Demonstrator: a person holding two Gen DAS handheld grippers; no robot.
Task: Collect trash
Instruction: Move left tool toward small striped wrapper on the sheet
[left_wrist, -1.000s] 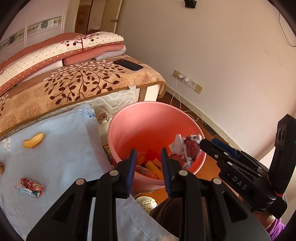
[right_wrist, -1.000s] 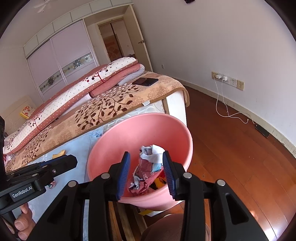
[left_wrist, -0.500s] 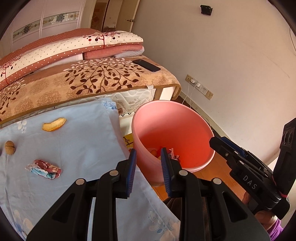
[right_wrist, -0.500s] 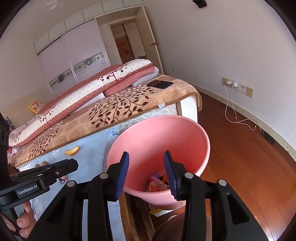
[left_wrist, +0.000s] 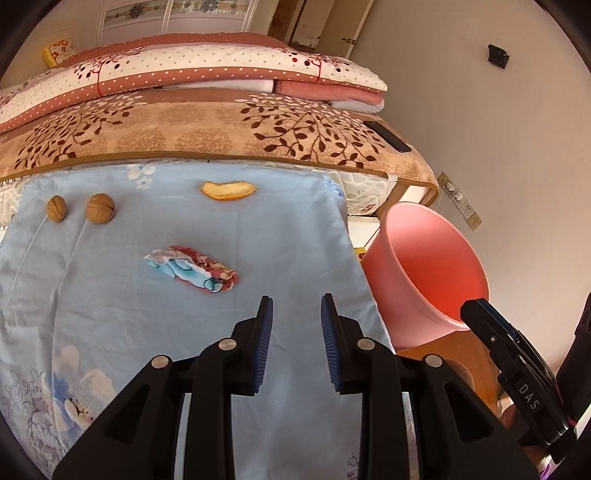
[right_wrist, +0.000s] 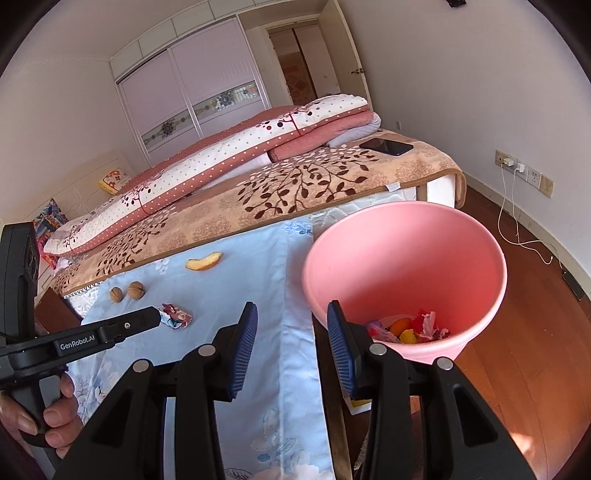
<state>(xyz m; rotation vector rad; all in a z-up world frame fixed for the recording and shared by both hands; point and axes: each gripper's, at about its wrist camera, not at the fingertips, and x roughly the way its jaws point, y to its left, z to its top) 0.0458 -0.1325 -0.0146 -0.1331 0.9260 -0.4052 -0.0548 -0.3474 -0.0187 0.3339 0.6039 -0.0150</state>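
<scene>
Going from left to right across the pale blue sheet (left_wrist: 110, 295), four bits of trash are still lying uncollected: two walnuts (left_wrist: 99, 208) sitting side by side near the far left, a crumpled colourful wrapper (left_wrist: 192, 269) in the middle, and an orange peel (left_wrist: 228, 190) resting further back towards the patterned blanket (left_wrist: 221, 129). The left gripper (left_wrist: 296, 312) is hovering over the sheet with its jaws parted and nothing between them; the wrapper is lying just ahead and to its left, the nearest piece. Further right, the pink bin (right_wrist: 406, 266) is standing beside the bed, already holding several scraps, so collection looks partly done. The right gripper (right_wrist: 291, 321) is hanging empty and parted at the bin's near rim.
</scene>
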